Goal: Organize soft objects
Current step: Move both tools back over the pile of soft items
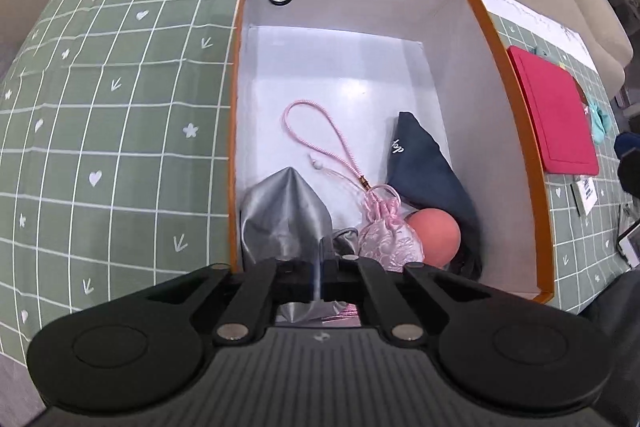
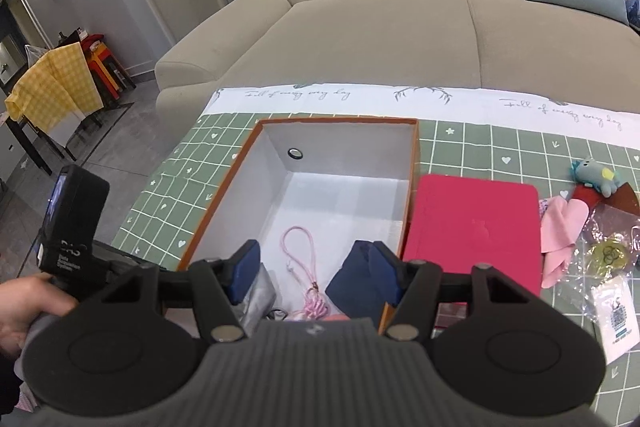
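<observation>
An orange box point(image 1: 236, 107) with a white inside stands on the green checked cloth. At its near end lie a silver pouch point(image 1: 280, 219), a pink brocade pouch point(image 1: 388, 243) with a long pink cord, a navy pouch point(image 1: 424, 171) and a peach ball point(image 1: 436, 235). My left gripper point(image 1: 322, 259) points down into the box, shut on a fold of the silver pouch. My right gripper point(image 2: 316, 271) hangs open above the near end of the box point(image 2: 216, 203), its blue pads point(image 2: 246, 267) apart with nothing between them. The navy pouch point(image 2: 352, 287) and the silver pouch point(image 2: 260, 291) show below it.
A flat red case point(image 2: 472, 227) lies right of the box. Further right are a teal plush toy point(image 2: 596, 177), a pink cloth point(image 2: 560, 231), a clear plastic bag point(image 2: 608, 251) and a printed card point(image 2: 618, 319). A beige sofa point(image 2: 380, 39) stands behind the table.
</observation>
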Available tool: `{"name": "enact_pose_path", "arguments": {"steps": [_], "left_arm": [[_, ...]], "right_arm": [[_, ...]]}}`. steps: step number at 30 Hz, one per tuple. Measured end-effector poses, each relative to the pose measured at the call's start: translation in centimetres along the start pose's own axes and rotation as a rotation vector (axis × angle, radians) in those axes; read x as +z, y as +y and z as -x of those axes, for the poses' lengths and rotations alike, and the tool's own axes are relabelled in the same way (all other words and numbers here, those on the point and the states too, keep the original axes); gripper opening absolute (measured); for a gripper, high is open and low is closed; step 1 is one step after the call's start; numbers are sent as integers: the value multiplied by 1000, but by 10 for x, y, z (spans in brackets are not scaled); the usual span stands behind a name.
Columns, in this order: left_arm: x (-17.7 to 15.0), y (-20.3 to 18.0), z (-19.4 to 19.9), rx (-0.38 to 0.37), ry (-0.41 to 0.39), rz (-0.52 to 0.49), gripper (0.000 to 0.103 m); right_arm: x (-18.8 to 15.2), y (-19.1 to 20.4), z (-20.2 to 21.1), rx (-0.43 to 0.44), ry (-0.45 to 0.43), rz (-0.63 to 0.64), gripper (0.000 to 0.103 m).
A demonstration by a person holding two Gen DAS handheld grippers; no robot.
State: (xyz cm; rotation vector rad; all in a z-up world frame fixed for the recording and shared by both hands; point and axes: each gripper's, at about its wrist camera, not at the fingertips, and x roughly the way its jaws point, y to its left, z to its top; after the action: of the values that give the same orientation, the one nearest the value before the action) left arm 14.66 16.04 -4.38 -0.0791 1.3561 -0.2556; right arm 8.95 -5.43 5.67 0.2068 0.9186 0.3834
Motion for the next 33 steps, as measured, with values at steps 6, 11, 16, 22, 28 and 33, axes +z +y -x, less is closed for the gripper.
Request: {"name": "enact_pose_path", "arguments": {"steps": [6, 11, 16, 22, 28, 33], "left_arm": [[5, 3, 14, -77, -37, 51, 81], [8, -17, 39, -92, -146, 23, 89], [14, -46, 60, -119, -182, 16, 90], [24, -95, 74, -138, -186, -63, 90], [32, -154, 71, -162, -156, -146, 90], [42, -203, 54, -194, -120, -193, 90]], "right_arm": [[-1, -2, -1, -4, 13, -2, 60], [-2, -8, 5, -3, 7, -16, 60], [-3, -29, 18, -20, -9, -49, 61], [-10, -73, 28, -88, -9, -84, 66], [-35, -145, 31, -247, 45, -120, 72], [-69, -210, 25, -357, 101, -209, 72]]}}
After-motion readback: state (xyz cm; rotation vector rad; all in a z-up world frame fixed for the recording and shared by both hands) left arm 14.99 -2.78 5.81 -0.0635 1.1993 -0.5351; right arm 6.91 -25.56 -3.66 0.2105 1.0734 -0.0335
